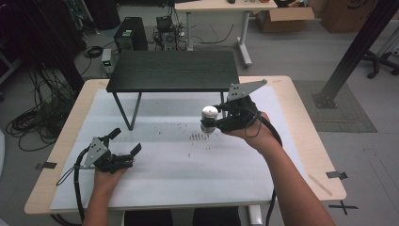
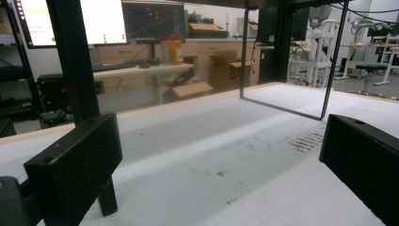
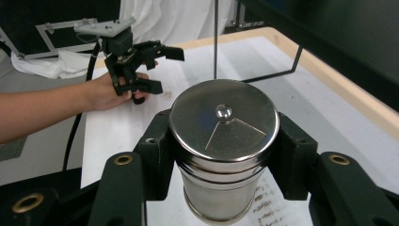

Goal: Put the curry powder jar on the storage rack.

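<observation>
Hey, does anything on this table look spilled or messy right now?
Yes. Dark specks are scattered on the white mat, just below the steel shaker clamped in the right gripper. It looks like spilled seasoning. Nothing else stands out.

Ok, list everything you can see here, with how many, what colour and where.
Steel shaker: one, silver, clamped in the right tool, held above the sheet.
Sheet: one, white, covering the tabletop.
Specks: a scatter, dark, mid-sheet below the shaker.
Small raised table: one, black, at the sheet's far edge.
Work table: one, light wood rim.
Left tool: one, black, jaws apart, resting low at the near left.
Right tool: one, black, shut on the shaker.
</observation>
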The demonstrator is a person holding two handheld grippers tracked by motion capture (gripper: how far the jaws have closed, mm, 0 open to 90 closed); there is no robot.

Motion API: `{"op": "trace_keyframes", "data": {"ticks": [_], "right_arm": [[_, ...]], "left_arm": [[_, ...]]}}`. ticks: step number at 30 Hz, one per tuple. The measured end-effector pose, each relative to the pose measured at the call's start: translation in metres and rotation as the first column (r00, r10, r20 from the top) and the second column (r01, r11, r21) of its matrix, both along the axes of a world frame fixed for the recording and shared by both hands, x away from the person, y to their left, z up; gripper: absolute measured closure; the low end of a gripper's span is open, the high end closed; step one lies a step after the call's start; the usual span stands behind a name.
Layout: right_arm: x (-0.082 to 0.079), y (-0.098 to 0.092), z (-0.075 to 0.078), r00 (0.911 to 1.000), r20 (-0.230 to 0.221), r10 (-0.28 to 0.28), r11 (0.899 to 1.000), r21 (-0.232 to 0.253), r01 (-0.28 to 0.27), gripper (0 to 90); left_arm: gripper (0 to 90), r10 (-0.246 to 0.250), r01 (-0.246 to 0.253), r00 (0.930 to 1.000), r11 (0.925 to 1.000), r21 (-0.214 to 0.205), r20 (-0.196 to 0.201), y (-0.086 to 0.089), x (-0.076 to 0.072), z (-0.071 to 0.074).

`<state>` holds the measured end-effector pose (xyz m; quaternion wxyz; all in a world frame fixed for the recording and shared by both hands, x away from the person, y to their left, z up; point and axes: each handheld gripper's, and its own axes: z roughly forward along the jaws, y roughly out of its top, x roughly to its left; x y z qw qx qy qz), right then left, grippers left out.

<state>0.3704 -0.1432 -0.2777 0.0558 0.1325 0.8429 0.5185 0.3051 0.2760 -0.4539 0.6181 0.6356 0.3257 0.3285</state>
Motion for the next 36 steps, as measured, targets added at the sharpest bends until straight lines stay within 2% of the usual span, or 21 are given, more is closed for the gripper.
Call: {"op": "trace_keyframes", "data": {"ticks": [6,13,19,24,36], "right_arm": [[0.005,0.004,0.016,0.9998,0.019,0.002,1.000,0.012,-0.002,48.6],[0.011,0.005,0.027,0.9997,0.024,-0.008,1.000,0.027,0.007,48.6],[0.020,0.002,0.049,0.9986,0.047,-0.023,0.999,0.044,0.021,48.6],[0.029,0.004,0.063,0.9979,0.054,-0.036,0.999,0.040,0.034,48.6],[0.048,0.015,0.077,0.9977,0.046,-0.049,0.999,0.020,0.048,48.7]], "left_arm": [[0.2,0.000,0.000,1.0000,1.0000,0.001,0.000,0.000,0.000,0.000],[0.2,0.000,0.000,1.0000,1.0000,0.000,0.000,0.000,0.000,0.000],[0.2,0.000,0.000,1.0000,1.0000,0.000,0.000,0.000,0.000,0.000],[0.2,0.000,0.000,1.0000,1.0000,-0.001,0.000,0.000,0.000,0.000],[0.2,0.000,0.000,1.0000,1.0000,0.000,-0.001,0.000,0.000,0.000]]}}
